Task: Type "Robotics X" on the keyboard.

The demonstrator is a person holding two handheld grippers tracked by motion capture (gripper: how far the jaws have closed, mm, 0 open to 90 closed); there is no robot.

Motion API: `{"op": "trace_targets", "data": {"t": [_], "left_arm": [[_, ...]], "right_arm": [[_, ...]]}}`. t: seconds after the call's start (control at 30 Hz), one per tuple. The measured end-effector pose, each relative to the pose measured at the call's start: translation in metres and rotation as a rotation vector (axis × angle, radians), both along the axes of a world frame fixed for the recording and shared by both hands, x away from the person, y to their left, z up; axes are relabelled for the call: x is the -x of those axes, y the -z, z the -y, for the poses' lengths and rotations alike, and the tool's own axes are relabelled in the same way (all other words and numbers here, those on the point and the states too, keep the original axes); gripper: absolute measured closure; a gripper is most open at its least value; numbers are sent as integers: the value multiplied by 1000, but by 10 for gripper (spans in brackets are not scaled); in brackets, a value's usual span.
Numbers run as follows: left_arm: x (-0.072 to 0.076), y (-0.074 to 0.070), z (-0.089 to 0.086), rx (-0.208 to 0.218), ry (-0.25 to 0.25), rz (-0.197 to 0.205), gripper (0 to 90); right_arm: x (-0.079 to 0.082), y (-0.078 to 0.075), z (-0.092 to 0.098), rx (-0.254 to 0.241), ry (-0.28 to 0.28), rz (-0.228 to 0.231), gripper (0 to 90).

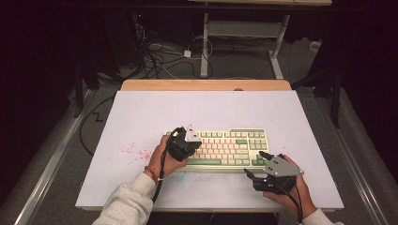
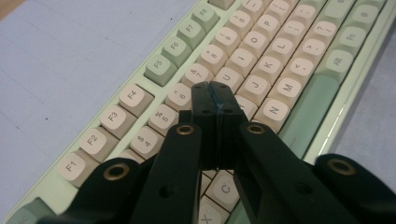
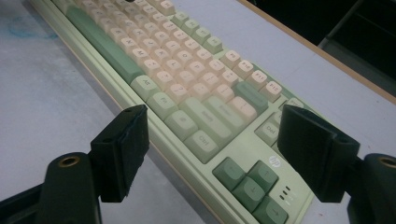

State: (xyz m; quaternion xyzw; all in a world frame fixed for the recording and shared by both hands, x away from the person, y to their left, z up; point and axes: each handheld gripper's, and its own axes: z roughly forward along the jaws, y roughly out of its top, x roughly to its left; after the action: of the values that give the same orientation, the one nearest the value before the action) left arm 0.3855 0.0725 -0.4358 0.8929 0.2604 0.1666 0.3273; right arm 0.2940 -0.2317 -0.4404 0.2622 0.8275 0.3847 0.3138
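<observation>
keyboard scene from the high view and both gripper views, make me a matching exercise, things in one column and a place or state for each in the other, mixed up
Things:
1. left gripper
2. right gripper
3. keyboard
4. red speckles

Places or states:
A. jaws wide apart, nothing between them, by the arrow-key corner
B. scattered on the white table to the left of the keys
C. jaws pressed together, tip over the letter keys
D. lies flat on the table, pale green frame with cream and green keys

Pairs: 1-C, 2-A, 3-D, 4-B
</observation>
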Motion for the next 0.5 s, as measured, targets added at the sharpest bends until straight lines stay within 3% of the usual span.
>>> {"op": "trace_targets", "data": {"t": [0.5], "left_arm": [[-14,11,4,-21,-11,-41,871]], "right_arm": [[0,1,-2,8,-18,-6,250]]}}
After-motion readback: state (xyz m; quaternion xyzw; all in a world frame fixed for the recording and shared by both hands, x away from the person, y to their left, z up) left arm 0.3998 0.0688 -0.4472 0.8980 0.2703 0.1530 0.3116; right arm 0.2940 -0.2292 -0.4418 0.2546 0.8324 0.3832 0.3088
